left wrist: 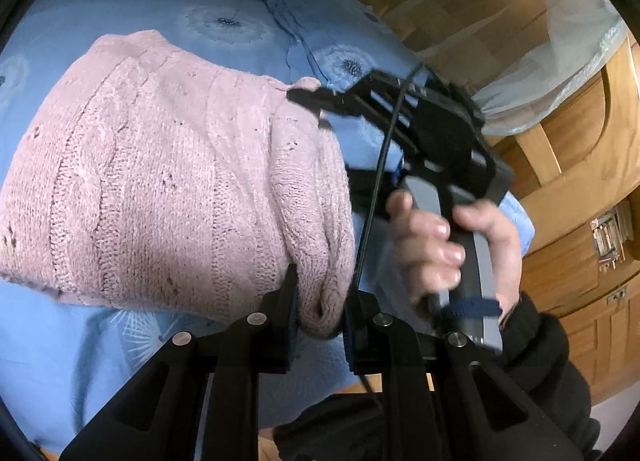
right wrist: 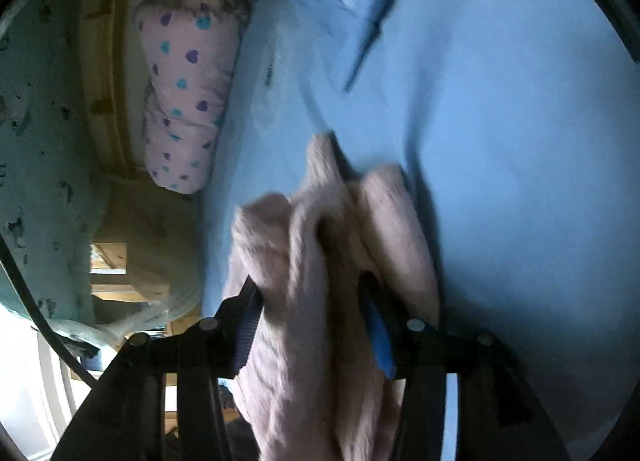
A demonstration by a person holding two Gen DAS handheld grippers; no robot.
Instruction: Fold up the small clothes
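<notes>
A pink cable-knit sweater lies folded on the blue bed sheet. At the bottom of the left wrist view my left gripper is shut on the sweater's near rolled edge. My right gripper, held by a hand, reaches the sweater's far right corner with its tips. In the blurred right wrist view the sweater is bunched between the jaws of the right gripper. Those jaws stand apart, with a dark gap beside the right finger. The knit there rests loosely on the sheet.
A pink pillow with heart prints lies at the bed's head, by a wooden frame. Wooden cabinets and a sheer curtain stand beyond the bed's right side. A black cable hangs from the right gripper.
</notes>
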